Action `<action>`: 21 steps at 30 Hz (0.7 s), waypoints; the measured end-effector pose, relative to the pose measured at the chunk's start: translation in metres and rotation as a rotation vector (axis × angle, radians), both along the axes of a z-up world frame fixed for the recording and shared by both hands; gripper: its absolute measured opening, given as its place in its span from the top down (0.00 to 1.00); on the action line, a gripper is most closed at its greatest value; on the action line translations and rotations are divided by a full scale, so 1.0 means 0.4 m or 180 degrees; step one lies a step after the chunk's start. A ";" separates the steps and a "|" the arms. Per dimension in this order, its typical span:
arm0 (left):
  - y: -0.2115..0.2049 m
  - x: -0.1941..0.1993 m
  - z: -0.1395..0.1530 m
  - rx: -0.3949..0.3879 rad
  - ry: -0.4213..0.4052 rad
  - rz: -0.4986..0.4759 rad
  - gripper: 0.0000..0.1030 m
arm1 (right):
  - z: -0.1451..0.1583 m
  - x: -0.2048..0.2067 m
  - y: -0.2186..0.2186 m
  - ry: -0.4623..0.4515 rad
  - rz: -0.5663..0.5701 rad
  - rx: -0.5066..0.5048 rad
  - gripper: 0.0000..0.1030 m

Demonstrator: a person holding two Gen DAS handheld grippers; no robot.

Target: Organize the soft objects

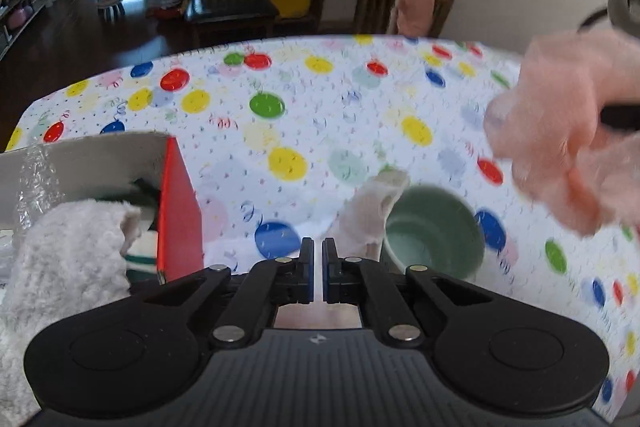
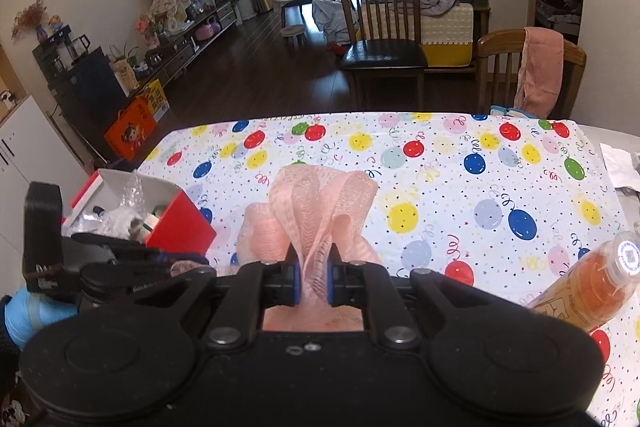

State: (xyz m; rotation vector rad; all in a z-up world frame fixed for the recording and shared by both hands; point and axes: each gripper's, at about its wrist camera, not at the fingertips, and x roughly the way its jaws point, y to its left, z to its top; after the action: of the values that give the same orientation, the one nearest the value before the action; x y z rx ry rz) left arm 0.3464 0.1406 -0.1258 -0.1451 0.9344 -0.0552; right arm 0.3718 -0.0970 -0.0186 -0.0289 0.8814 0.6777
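Right gripper is clamped on a thin fold of pink mesh bath pouf; slippage is likely if jerked. Left gripper is closed and empty, with the green cup just ahead-right, easily knocked.

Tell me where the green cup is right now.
The green cup shows in the left wrist view, on the balloon-print tablecloth just right of the shut left claw, with a whitish cloth against its left rim.

No text legible; bottle cap code unreadable
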 end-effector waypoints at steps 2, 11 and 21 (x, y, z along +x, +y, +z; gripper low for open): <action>-0.005 -0.002 -0.008 0.0047 0.0101 -0.0089 0.97 | 0.002 -0.005 -0.001 -0.0004 -0.0028 0.0032 0.89; -0.010 0.014 -0.048 -0.0073 0.0375 -0.0134 0.91 | -0.019 -0.004 -0.027 0.0094 -0.0134 0.0106 0.89; -0.063 0.015 -0.107 -0.0003 0.0394 -0.0449 0.09 | -0.033 0.028 -0.068 0.0142 -0.0135 0.0102 0.89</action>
State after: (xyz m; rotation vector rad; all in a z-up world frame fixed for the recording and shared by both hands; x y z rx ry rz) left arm 0.3522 0.1156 -0.1687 -0.0840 1.0675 -0.1787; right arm 0.3829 -0.1241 -0.0317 0.0336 0.9113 0.6546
